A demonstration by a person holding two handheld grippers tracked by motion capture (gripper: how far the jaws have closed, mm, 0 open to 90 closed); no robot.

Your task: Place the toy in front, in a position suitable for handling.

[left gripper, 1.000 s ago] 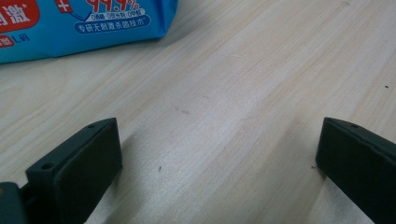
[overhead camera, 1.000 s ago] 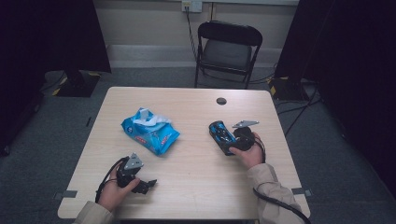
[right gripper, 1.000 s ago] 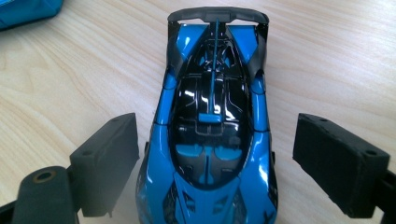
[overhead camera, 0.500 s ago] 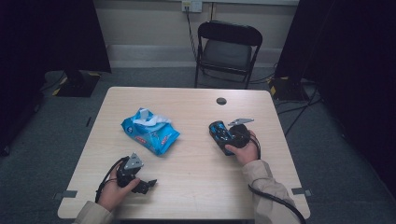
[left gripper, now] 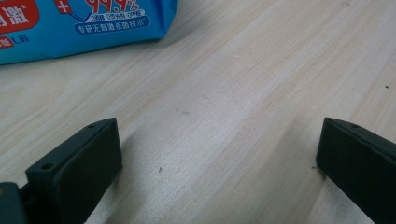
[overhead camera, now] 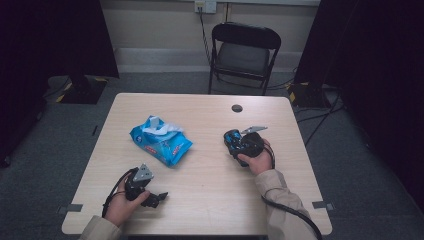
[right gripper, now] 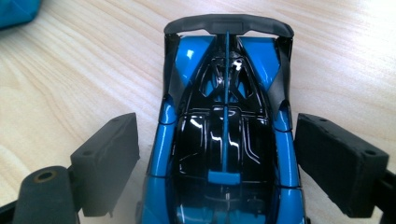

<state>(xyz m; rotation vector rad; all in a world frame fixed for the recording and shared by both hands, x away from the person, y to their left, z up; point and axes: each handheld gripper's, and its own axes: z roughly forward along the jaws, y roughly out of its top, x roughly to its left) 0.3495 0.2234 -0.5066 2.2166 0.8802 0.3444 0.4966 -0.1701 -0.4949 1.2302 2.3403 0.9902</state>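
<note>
Dark curtains and a folding chair (overhead camera: 243, 52) stand behind the pale wooden tabletop (overhead camera: 210, 200) in the high view; the right gripper (overhead camera: 236, 143) lies at a blue toy car (overhead camera: 233, 141), and the left gripper (overhead camera: 156, 197) rests well apart from it, with a blue wipes pack (overhead camera: 161, 141) ahead of it.

Left gripper view: jaws spread wide over bare wood, the wipes pack (left gripper: 84, 23) beyond them, untouched.

Right gripper view: the toy car (right gripper: 224, 135) sits between the jaws, a slight gap showing on each side.
</note>
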